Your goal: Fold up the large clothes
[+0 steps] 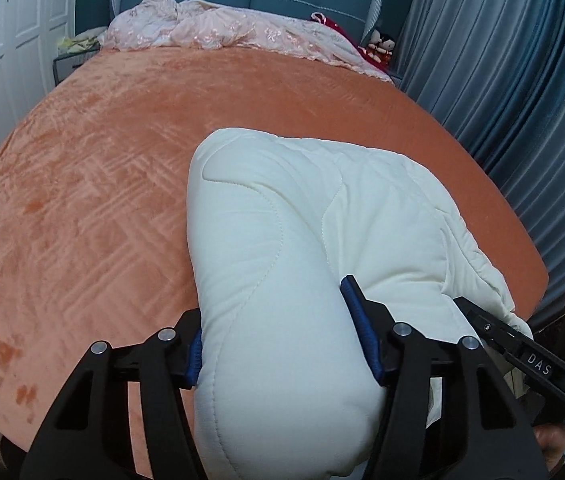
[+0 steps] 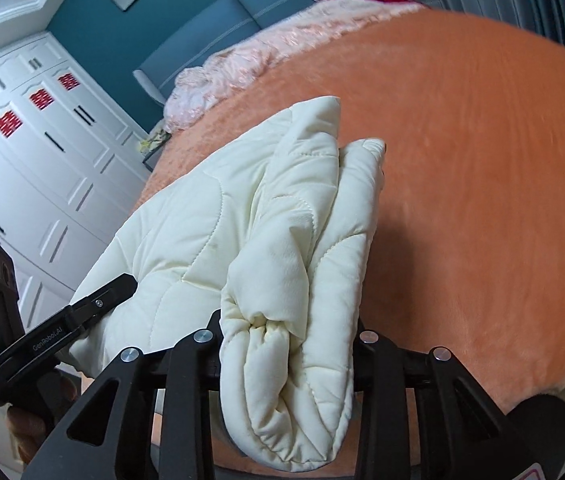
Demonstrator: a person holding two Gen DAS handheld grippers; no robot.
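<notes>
Between the left gripper's blue pads, a thick fold of the cream quilted jacket is clamped. The right gripper pinches another bunched fold, its fingertips buried in the padding. Beyond both, the jacket lies on the orange bedspread; further off, a rumpled pink lace coverlet, partly blurred.

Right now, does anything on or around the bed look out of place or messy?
Only the pink lace bedding, crumpled against the headboard. The cream quilted coat is bunched, held between the left gripper and right gripper. No visible damage or spills on the orange bedspread.
</notes>
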